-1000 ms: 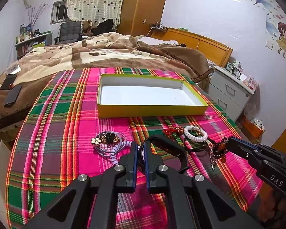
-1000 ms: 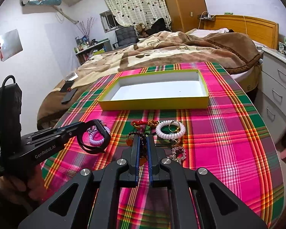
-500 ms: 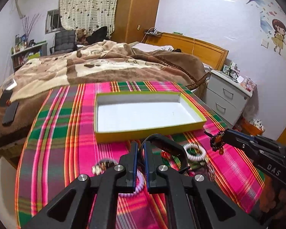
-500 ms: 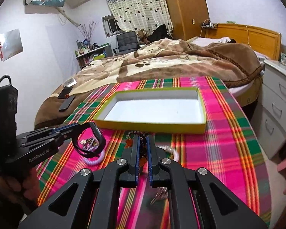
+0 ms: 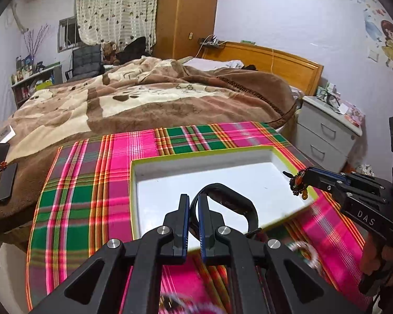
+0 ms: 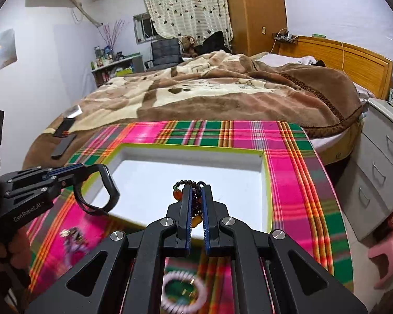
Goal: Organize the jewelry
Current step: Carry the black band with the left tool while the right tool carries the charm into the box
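Note:
My left gripper (image 5: pixel 193 201) is shut on a black band bracelet (image 5: pixel 238 206) and holds it over the near part of the yellow-rimmed white tray (image 5: pixel 201 180). In the right wrist view the same left gripper (image 6: pixel 87 169) and black band (image 6: pixel 102 191) hang at the tray's (image 6: pixel 186 151) left rim. My right gripper (image 6: pixel 195 191) is shut on a dark beaded bracelet (image 6: pixel 190 183) with orange charms, above the tray's near edge. The left wrist view shows that right gripper (image 5: pixel 305 174) and its beads (image 5: pixel 297 183) at the tray's right rim.
The plaid tablecloth (image 5: pixel 91 183) covers the table. A white bead bracelet (image 6: pixel 183 293) and a purple hair tie with ornaments (image 6: pixel 73 243) lie blurred near me. A bed (image 5: pixel 144 99) with phones (image 5: pixel 6 183) lies beyond; a white nightstand (image 5: pixel 325 133) stands right.
Both grippers have moved forward from the jewelry pile to above the tray, carrying the black band and the beaded bracelet. The loose jewelry has dropped toward the frames' bottom edges.

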The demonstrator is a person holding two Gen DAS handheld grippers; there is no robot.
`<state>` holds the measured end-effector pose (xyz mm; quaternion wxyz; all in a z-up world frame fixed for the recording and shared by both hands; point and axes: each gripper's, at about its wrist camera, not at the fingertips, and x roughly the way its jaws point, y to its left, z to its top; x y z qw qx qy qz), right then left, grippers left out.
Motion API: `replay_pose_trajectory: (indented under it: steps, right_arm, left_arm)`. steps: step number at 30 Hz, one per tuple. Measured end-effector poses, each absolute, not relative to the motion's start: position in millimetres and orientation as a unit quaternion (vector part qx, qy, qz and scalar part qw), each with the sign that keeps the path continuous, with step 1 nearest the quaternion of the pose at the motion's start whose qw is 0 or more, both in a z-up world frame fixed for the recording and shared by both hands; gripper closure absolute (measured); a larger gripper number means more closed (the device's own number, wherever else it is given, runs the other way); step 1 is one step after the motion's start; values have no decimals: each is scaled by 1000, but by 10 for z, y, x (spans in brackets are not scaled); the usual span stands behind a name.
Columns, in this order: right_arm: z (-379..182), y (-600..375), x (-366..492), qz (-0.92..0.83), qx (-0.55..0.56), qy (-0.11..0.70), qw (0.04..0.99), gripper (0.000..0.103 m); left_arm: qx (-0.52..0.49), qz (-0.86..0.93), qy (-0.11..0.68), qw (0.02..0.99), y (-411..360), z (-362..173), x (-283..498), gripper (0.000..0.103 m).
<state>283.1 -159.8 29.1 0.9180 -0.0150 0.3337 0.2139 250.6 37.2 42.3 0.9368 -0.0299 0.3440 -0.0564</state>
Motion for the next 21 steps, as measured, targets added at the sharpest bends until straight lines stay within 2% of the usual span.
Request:
replay_pose_trajectory:
  steps: [10, 21]
  right_arm:
    - [34, -1559, 3462, 199, -22, 369, 908, 96]
    - [-166, -1527, 3741, 178, -38, 391, 902, 96]
  left_arm:
    - [-17, -30, 377, 925, 525, 118, 3204, 97]
    - [-18, -17, 405, 914, 649, -131, 3491, 97]
